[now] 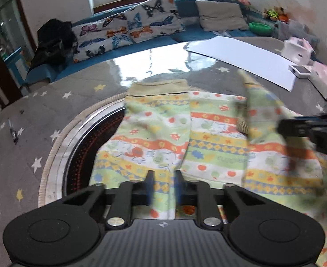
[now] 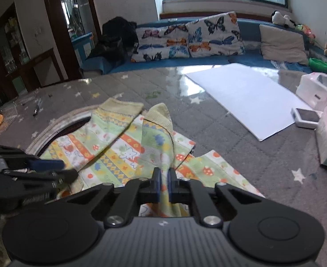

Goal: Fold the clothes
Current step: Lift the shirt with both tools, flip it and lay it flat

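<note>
I have both claws, left gripper [image 1: 163, 185] and right gripper [image 2: 164, 183], clenched on the patterned garment [image 1: 163, 138] over the table's round inset [image 1: 74, 133]; sleeves folded in, body fold remains.

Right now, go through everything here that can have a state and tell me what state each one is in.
left gripper: shut on the patterned garment.
right gripper: shut on the patterned garment.
patterned garment: partly folded, both sleeves laid inward.
left sleeve: flat on the garment.
right sleeve: lifted, held by the right gripper.
white board: lying flat on the table.
</note>
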`<action>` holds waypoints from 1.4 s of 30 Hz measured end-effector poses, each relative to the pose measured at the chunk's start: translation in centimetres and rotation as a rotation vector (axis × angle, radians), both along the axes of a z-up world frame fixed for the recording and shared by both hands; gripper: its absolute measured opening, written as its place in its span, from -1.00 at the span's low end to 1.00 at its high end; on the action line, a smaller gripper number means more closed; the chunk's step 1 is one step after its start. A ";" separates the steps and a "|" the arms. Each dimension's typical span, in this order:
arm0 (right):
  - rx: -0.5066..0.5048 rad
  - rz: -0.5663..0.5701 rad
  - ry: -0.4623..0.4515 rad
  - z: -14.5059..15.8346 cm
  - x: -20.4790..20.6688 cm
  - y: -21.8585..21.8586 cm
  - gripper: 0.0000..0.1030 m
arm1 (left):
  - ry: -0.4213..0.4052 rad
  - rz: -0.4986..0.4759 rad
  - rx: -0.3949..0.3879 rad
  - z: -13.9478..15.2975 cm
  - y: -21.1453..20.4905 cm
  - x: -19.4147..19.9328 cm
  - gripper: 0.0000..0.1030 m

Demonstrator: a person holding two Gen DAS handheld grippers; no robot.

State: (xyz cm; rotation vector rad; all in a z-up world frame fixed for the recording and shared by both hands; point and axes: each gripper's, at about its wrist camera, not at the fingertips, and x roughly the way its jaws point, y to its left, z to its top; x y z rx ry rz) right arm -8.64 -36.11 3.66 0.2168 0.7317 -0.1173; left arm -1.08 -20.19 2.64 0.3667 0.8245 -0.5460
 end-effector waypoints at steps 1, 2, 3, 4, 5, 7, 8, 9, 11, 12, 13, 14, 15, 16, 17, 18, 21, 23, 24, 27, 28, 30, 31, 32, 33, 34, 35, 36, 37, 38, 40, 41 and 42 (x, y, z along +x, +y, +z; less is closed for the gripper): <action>-0.005 -0.003 -0.013 0.4 -0.5 -0.1 -0.92 | -0.006 0.011 -0.009 0.2 0.5 0.1 -0.82; -0.020 -0.008 -0.029 0.9 -1.2 -0.2 -0.92 | -0.011 0.022 -0.019 0.5 1.0 0.2 -0.85; -0.037 -0.016 -0.047 1.4 -2.0 -0.4 -0.92 | -0.019 0.042 -0.034 0.8 1.7 0.2 -0.91; -0.052 -0.029 -0.064 2.0 -2.8 -0.7 -0.92 | -0.028 0.063 -0.048 1.2 2.4 0.3 -0.92; -0.062 -0.042 -0.082 2.6 -3.7 -1.0 -0.92 | -0.036 0.083 -0.062 1.5 3.1 0.4 -0.93; -0.070 -0.079 -0.114 3.8 -5.9 -2.2 -0.92 | -0.053 0.135 -0.090 2.3 5.0 0.5 -0.96; -0.076 -0.099 -0.128 4.4 -7.1 -2.7 -0.92 | -0.062 0.166 -0.104 2.8 6.1 0.5 -0.96; -0.084 -0.118 -0.139 4.8 -8.3 -3.4 -0.92 | -0.071 0.197 -0.117 3.2 7.3 0.5 -0.97; -0.098 -0.154 -0.159 5.6 -10.6 -4.5 -0.92 | -0.085 0.270 -0.146 4.1 10.0 0.5 -0.97; -0.105 -0.174 -0.166 5.9 -11.7 -5.1 -0.92 | -0.084 0.306 -0.163 4.3 11.7 0.4 -0.98; -0.112 -0.207 -0.177 6.3 -13.3 -5.9 -0.92 | -0.083 0.343 -0.180 4.6 13.3 0.2 -0.98; -0.118 -0.239 -0.186 6.7 -14.8 -6.7 -0.92 | -0.081 0.383 -0.194 4.7 15.3 -0.1 -0.98; -0.124 -0.267 -0.196 6.9 -16.2 -7.3 -0.92 | -0.069 0.411 -0.219 4.7 17.1 -0.7 -0.98; -0.132 -0.288 -0.202 7.1 -17.2 -7.7 -0.92 | -0.056 0.438 -0.244 4.6 18.8 -1.4 -0.99; -0.139 -0.305 -0.207 7.2 -18.0 -8.0 -0.92 | -0.044 0.465 -0.268 4.6 20.6 -2.1 -1.00; -0.149 -0.326 -0.210 7.3 -19.1 -8.2 -0.92 | -0.039 0.487 -0.279 4.5 22.0 -3.0 -1.00; -0.161 -0.386 -0.188 6.9 -22.4 -8.8 -0.92 | -0.032 0.513 -0.273 4.0 25.2 -6.9 -1.00; -0.130 -0.398 -0.128 5.6 -23.7 -9.3 -0.89 | -0.006 0.515 -0.261 3.4 26.7 -8.9 -1.00; -0.116 -0.405 -0.095 4.8 -24.2 -9.5 -0.82 | -0.001 0.510 -0.255 3.4 27.0 -9.6 -1.00; -0.104 -0.462 -0.033 3.0 -25.9 -10.0 -0.74 | 0.013 0.485 -0.242 3.3 27.1 -10.5 -0.99; -0.103 -0.485 -0.033 2.9 -26.4 -10.2 -0.74 | 0.012 0.467 -0.238 3.6 26.6 -10.6 -0.99; -0.104 -0.517 -0.053 3.2 -27.1 -10.4 -0.72 | -0.010 0.421 -0.237 4.5 24.9 -10.3 -0.94; -0.112 -0.511 -0.065 3.5 -27.3 -10.4 -0.70 | -0.021 0.394 -0.243 4.9 23.9 -10.2 -0.92; -0.121 -0.505 -0.077 3.8 -27.4 -10.3 -0.68 | -0.030 0.364 -0.250 5.3 22.8 -10.0 -0.91; -0.130 -0.491 -0.088 4.1 -27.3 -10.2 -0.60 | -0.038 0.335 -0.256 5.7 21.7 -9.7 -0.91; -0.139 -0.466 -0.097 4.4 -26.8 -10.0 -0.55 | -0.040 0.308 -0.259 5.8 20.5 -9.3 -0.89; -0.142 -0.437 -0.103 4.6 -26.3 -9.8 -0.54 | -0.033 0.271 -0.269 5.8 19.4 -9.1 -0.79; -0.136 -0.406 -0.107 4.7 -25.6 -9.6 -0.54 | -0.026 0.235 -0.278 5.7 18.2 -8.8 -0.66; -0.123 -0.376 -0.108 4.8 -24.9 -9.3 -0.51 | -0.008 0.208 -0.285 5.6 17.1 -8.5 -0.58; -0.114 -0.343 -0.108 4.8 -24.1 -9.0 -0.49 | 0.011 0.181 -0.291 5.4 16.0 -8.3 -0.43; -0.105 -0.269 -0.103 4.6 -22.2 -8.0 -0.43 | 0.046 0.135 -0.285 4.9 13.8 -8.1 -0.29; -0.100 -0.228 -0.100 4.4 -21.3 -7.5 -0.41 | 0.055 0.108 -0.283 4.8 12.9 -8.2 -0.20; -0.096 -0.182 -0.095 4.3 -20.3 -6.9 -0.35 | 0.059 0.086 -0.276 4.6 12.1 -8.3 -0.06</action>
